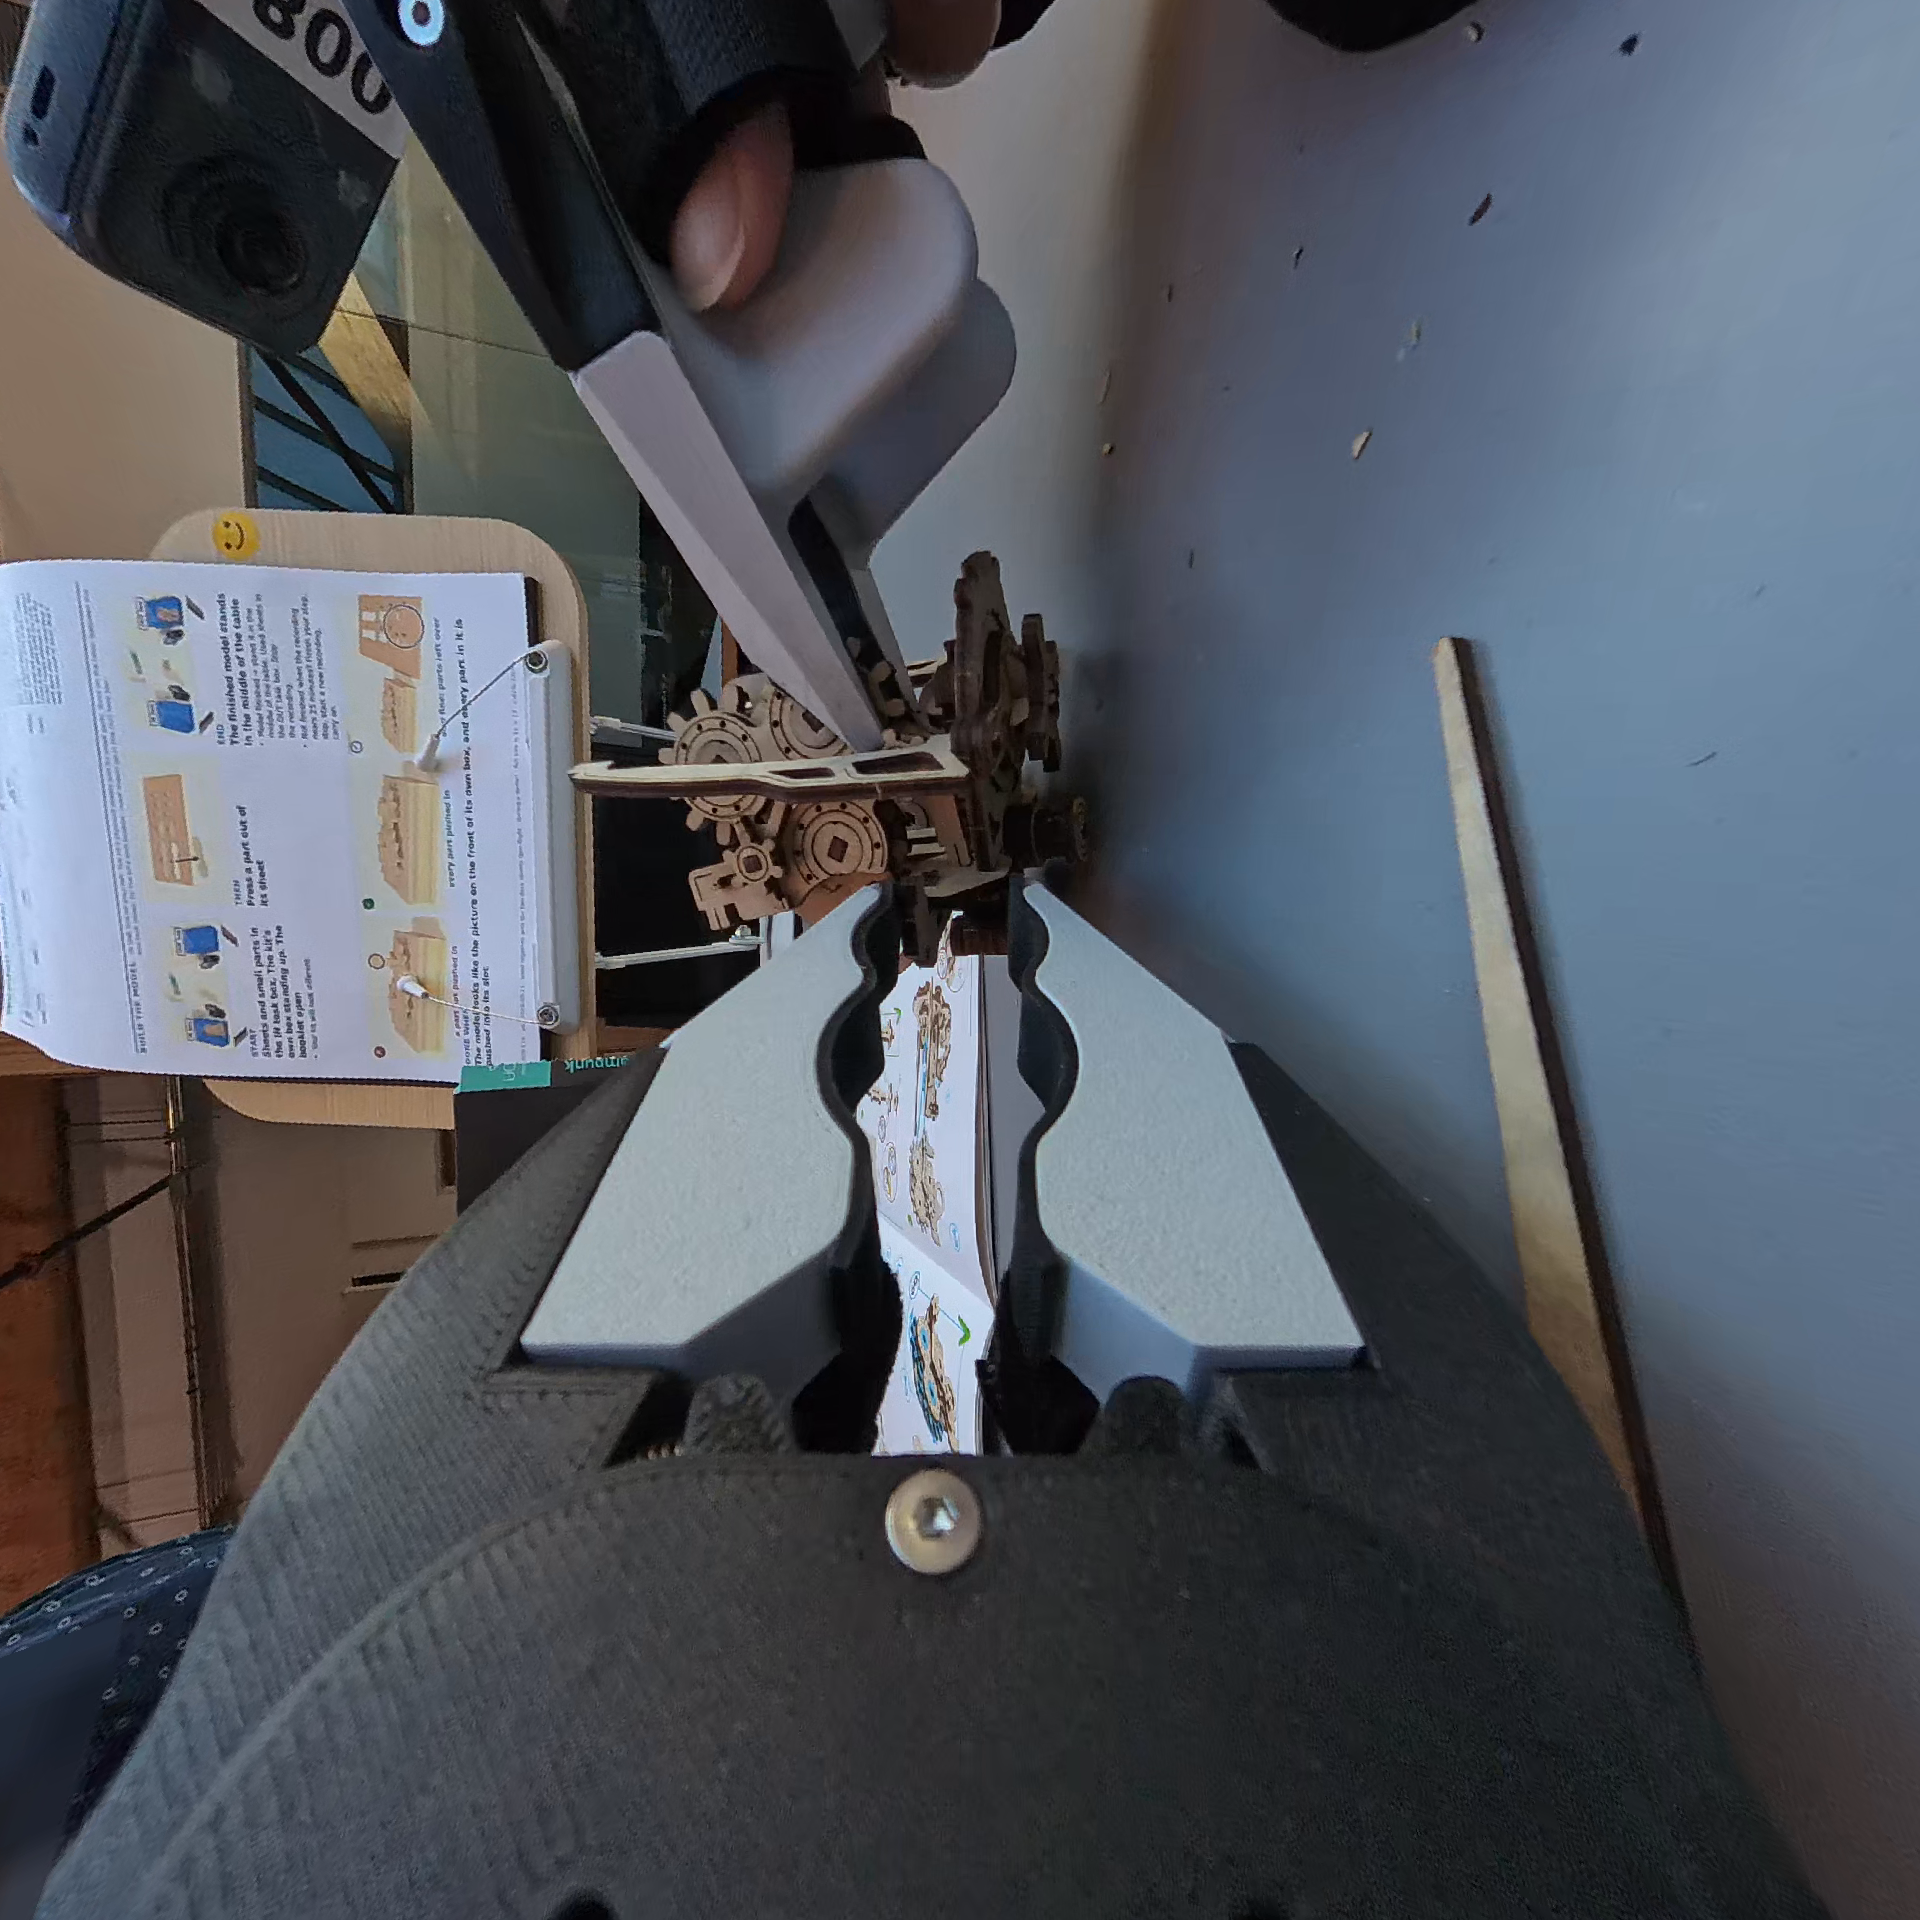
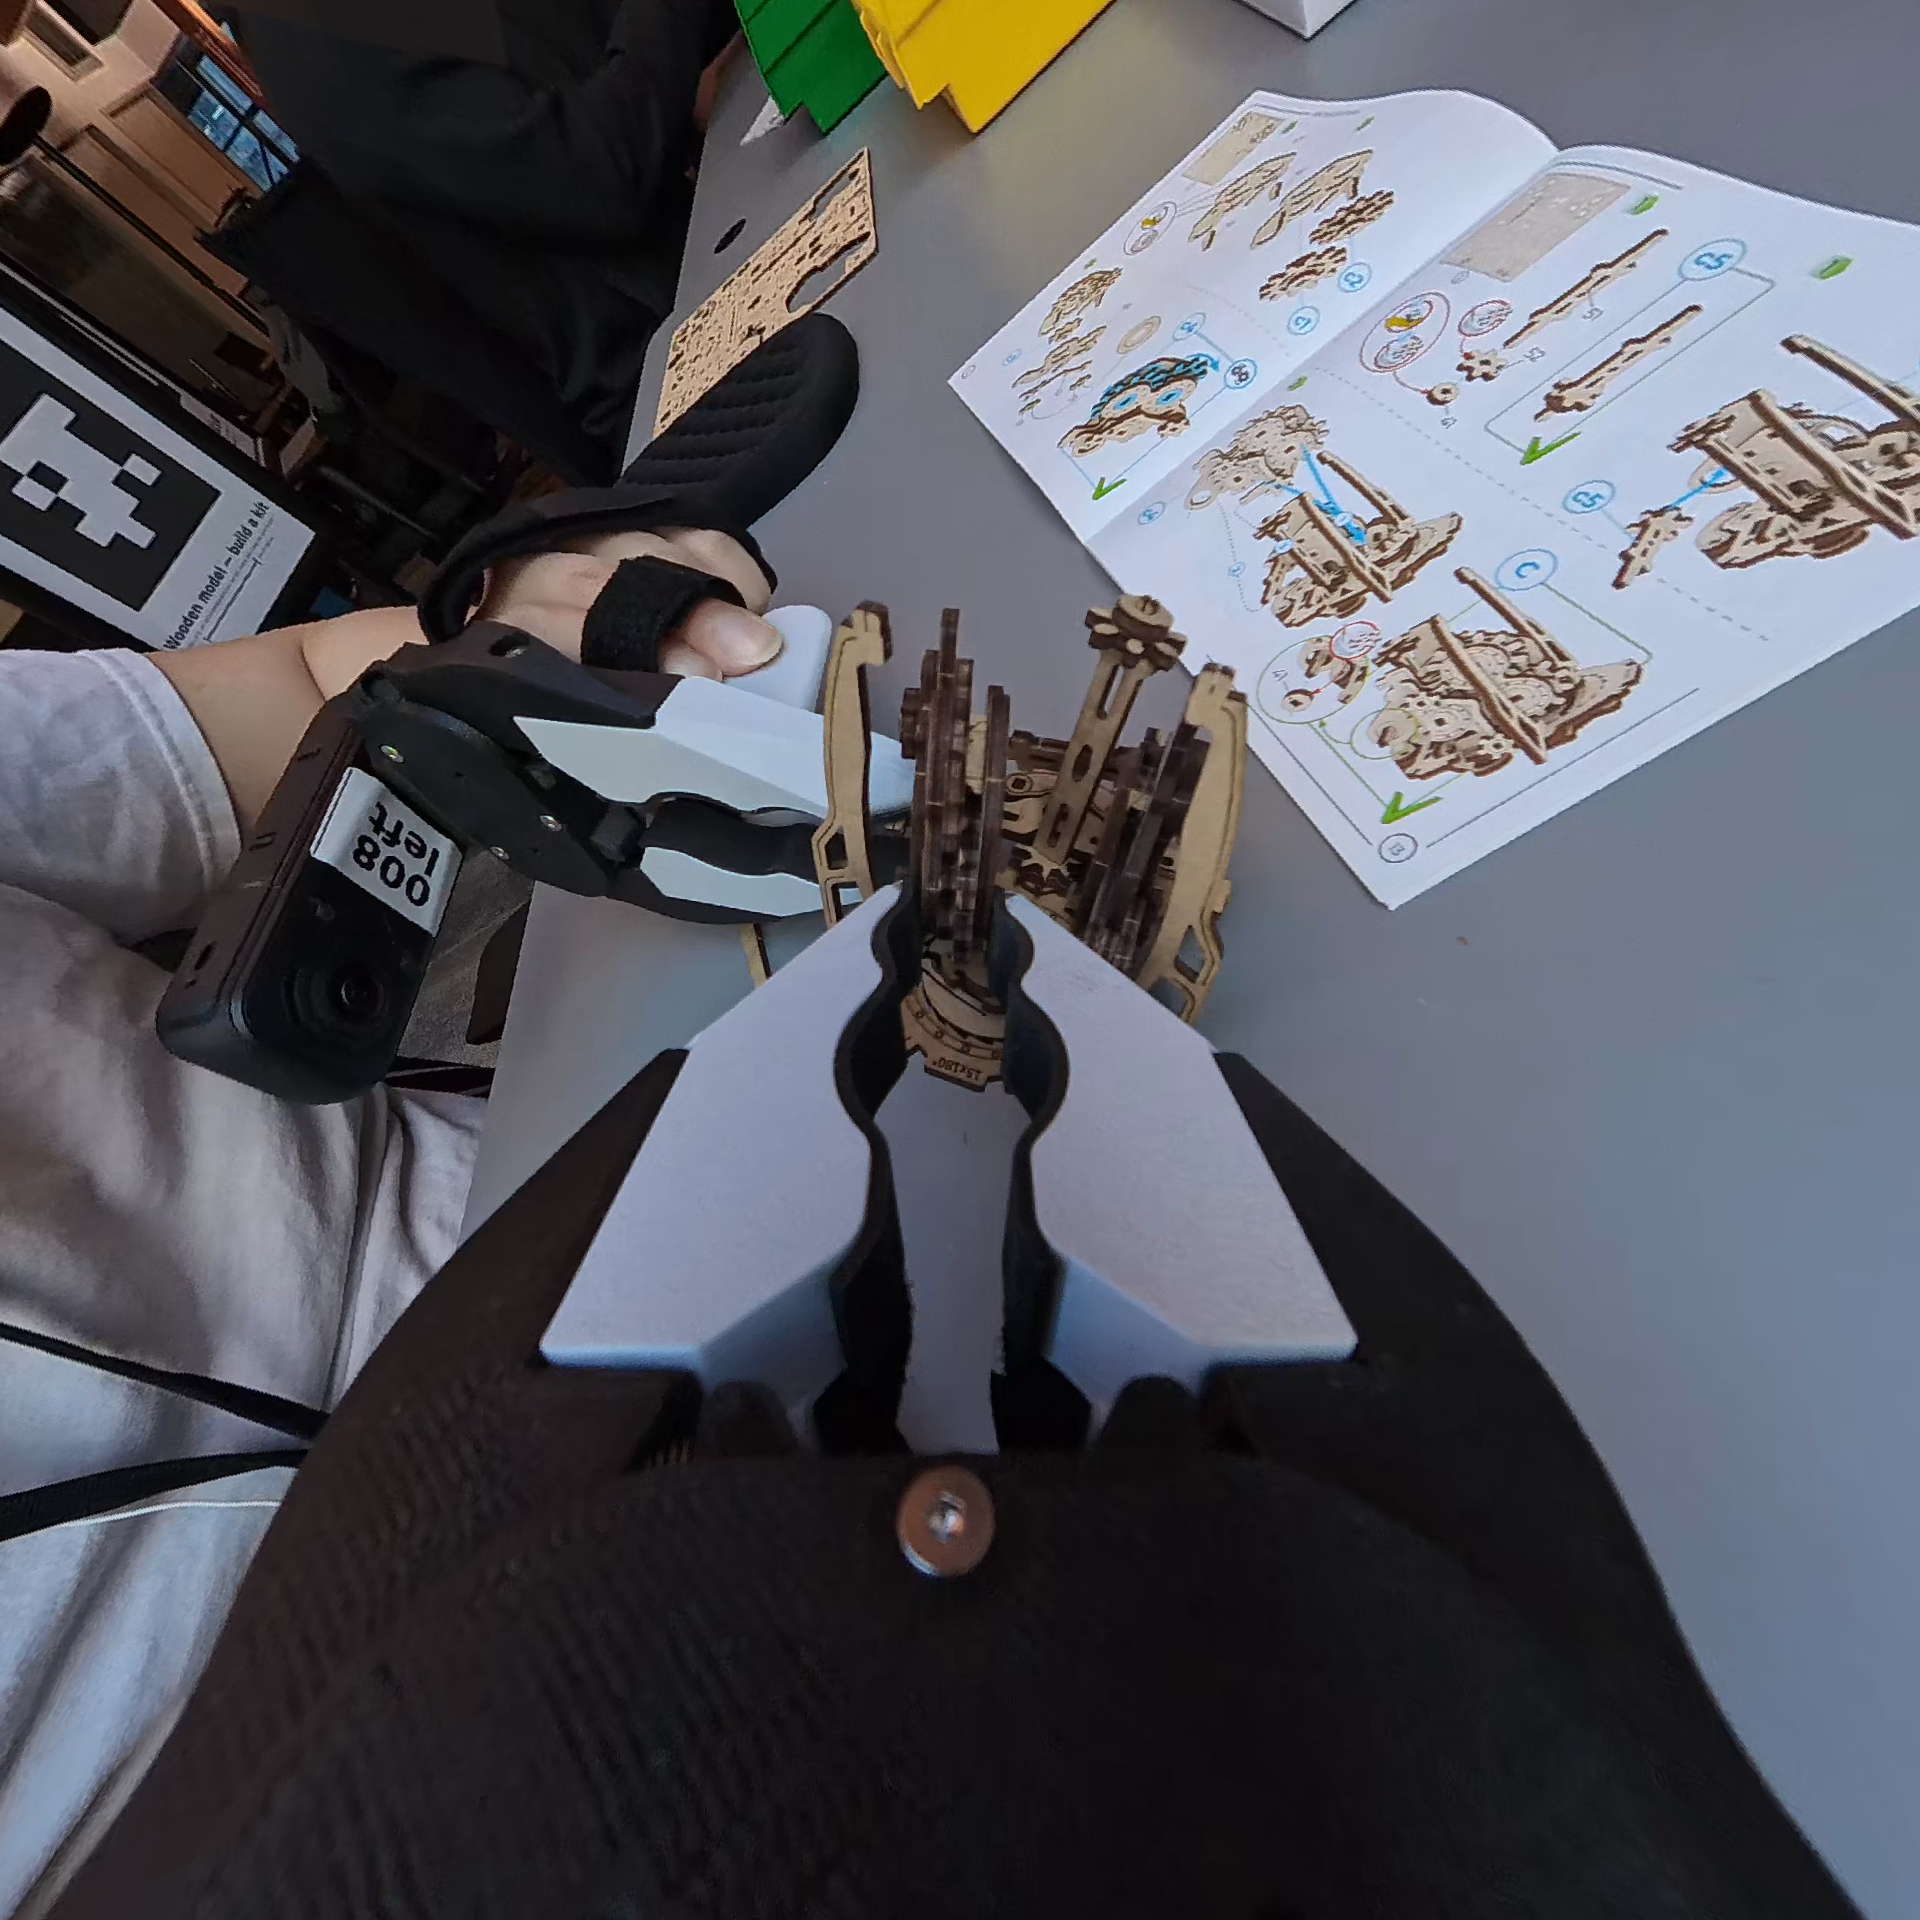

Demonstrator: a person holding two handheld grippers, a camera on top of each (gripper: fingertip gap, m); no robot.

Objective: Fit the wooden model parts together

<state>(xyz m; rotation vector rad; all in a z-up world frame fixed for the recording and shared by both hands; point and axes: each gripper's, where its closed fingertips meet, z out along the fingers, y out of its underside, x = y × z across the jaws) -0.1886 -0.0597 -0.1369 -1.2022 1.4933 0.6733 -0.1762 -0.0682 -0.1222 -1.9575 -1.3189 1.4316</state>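
Note:
The wooden model (image 2: 1091, 810), a light frame packed with gears, stands on the grey table (image 2: 1558, 1195). My right gripper (image 2: 948, 914) is shut on a stack of dark gears (image 2: 951, 790) at the model's near side. My left gripper (image 2: 862, 821) comes in from the left, and its fingers clamp the model's side frame plate (image 2: 844, 727). In the left wrist view, the left gripper (image 1: 954, 909) grips a dark edge of the model (image 1: 831, 821). There the right gripper (image 1: 878, 717) reaches down among the gears from the upper left.
An open instruction booklet (image 2: 1455, 468) lies right of the model. A punched-out wooden sheet (image 2: 769, 291) lies at the back left, near green (image 2: 810, 52) and yellow (image 2: 987, 52) boxes. A wooden sheet edge (image 1: 1527, 1039) and an instruction page on a stand (image 1: 270, 810) show in the left wrist view. The grippers are tip to tip, or close to it.

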